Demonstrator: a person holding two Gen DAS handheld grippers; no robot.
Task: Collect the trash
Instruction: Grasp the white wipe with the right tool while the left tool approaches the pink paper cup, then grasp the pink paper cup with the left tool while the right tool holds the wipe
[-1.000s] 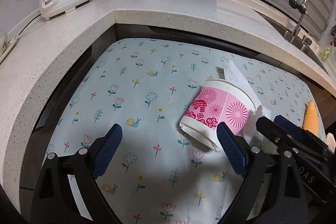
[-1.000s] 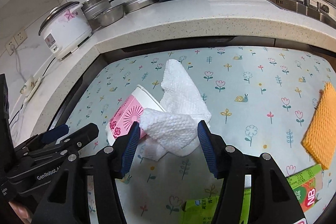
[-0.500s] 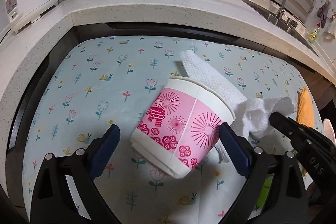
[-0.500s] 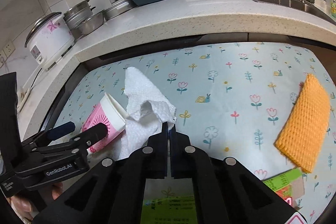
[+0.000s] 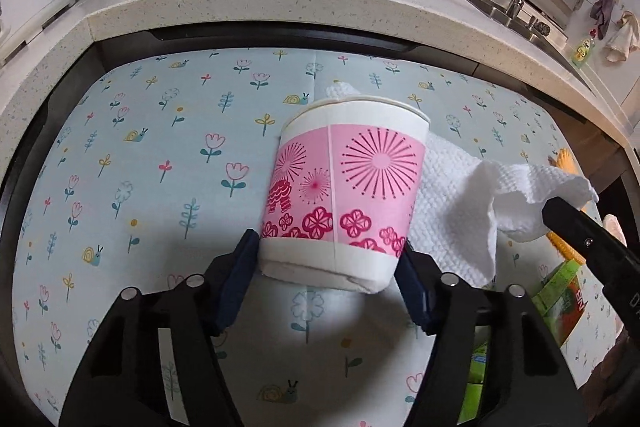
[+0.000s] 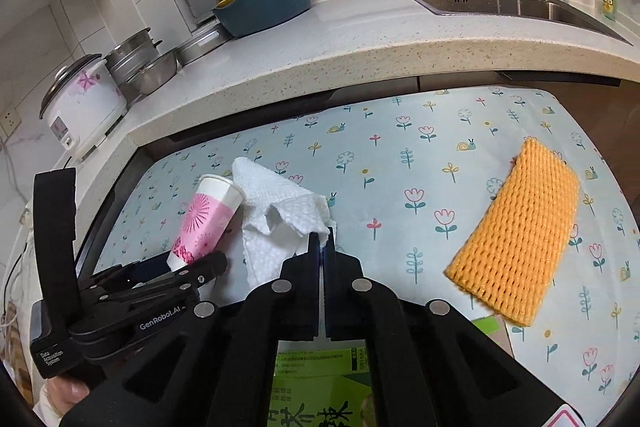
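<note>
1. A table under a pale blue cloth (image 6: 400, 163) printed with flowers and snails sits below a speckled counter (image 6: 360, 55).
2. On the counter stand a rice cooker (image 6: 80, 107), steel bowls (image 6: 148, 67), a blue basin (image 6: 264, 7) and, to the right, a sink (image 6: 520, 3).
3. An orange foam net (image 6: 516, 231) lies flat on the right part of the cloth, well apart from the other trash.
4. A green carton (image 6: 316, 387) lies at the near edge, mostly hidden behind the right gripper.
5. A white paper towel (image 6: 280, 211) lies crumpled near the middle, touching the cup; one corner is lifted.
6. The right gripper (image 6: 321, 243) is clenched on that lifted corner of the towel.
7. A pink-and-white paper cup (image 5: 344, 195) lies on the left part of the cloth, rim pointing away.
8. The left gripper (image 5: 326, 267) is closing, its blue pads (image 5: 240, 279) against both sides of the cup's base.
</note>
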